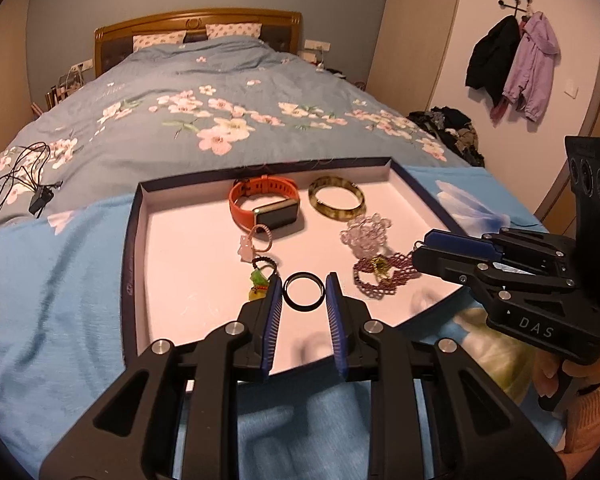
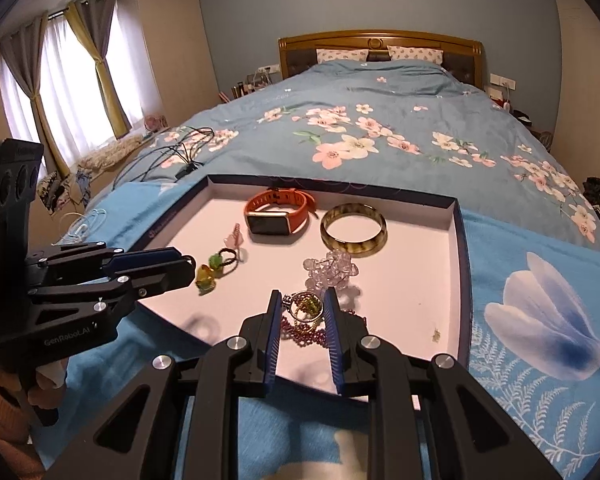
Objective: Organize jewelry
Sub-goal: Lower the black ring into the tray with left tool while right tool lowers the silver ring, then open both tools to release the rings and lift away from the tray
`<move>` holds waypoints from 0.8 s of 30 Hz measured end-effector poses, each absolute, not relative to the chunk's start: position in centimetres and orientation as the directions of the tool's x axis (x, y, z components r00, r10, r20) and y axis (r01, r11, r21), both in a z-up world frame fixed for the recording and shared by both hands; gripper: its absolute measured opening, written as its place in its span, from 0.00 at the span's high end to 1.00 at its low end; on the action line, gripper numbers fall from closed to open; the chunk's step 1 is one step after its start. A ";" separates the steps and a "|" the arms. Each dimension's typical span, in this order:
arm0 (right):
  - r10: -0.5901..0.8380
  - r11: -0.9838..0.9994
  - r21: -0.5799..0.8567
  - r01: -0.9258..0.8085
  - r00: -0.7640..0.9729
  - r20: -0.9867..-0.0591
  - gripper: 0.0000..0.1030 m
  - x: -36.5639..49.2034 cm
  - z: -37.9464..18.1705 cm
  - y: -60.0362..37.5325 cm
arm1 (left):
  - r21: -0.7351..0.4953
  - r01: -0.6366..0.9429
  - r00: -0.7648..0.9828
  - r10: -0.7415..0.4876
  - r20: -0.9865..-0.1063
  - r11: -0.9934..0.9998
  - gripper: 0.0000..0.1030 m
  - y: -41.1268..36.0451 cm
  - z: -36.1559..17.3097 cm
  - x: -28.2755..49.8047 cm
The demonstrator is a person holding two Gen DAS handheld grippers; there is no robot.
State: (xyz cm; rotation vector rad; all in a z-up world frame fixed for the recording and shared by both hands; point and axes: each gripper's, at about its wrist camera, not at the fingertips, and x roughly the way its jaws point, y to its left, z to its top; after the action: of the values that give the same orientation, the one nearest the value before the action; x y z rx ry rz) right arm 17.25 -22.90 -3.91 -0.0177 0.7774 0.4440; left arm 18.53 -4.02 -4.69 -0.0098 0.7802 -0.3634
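Note:
A shallow box lid tray (image 1: 140,240) (image 2: 458,248) lies on the bed and holds jewelry. My left gripper (image 1: 303,280) is open, its fingers either side of a black ring (image 1: 303,291). My right gripper (image 2: 302,298) (image 1: 420,250) is open around a round pendant (image 2: 306,306) on a purple bead chain (image 2: 304,332) (image 1: 384,280). The tray also holds an orange-strap watch (image 1: 264,208) (image 2: 278,212), a mottled bangle (image 1: 336,198) (image 2: 354,230), a clear bead bracelet (image 1: 366,230) (image 2: 332,268), a pink charm ring (image 1: 256,240) and a green-yellow charm (image 1: 260,280) (image 2: 208,272).
The tray sits on a blue flowered towel (image 2: 540,320) over a floral quilt (image 1: 220,120). Black cables (image 1: 24,176) lie left of the tray. White cords (image 2: 80,228) lie near the left edge. Coats (image 1: 516,64) hang on the right wall.

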 end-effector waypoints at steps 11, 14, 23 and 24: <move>0.369 0.914 0.160 -0.373 0.599 -0.711 0.81 18.4 -5.2 -22.8 | -0.144 0.295 0.637 -0.307 -0.707 0.945 0.78 -4.5 -5.9 20.2; 0.366 0.916 0.165 -0.366 0.590 -0.720 0.81 18.7 -5.5 -22.8 | -0.145 0.288 0.631 -0.301 -0.715 0.947 0.78 -4.5 -6.4 20.6; 0.362 0.922 0.179 -0.343 0.596 -0.717 0.66 18.7 -5.5 -23.3 | -0.148 0.281 0.623 -0.298 -0.723 0.948 0.59 -4.6 -7.1 21.0; 0.365 0.922 0.184 -0.342 0.601 -0.711 0.61 18.5 -5.4 -23.4 | -0.153 0.282 0.626 -0.302 -0.719 0.947 0.57 -4.5 -7.1 20.9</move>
State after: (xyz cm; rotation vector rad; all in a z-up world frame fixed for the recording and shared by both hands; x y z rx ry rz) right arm 18.51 -23.44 -5.35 0.0298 0.8302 0.4090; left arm 20.87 -4.50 -7.07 -0.0262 0.8298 -0.3348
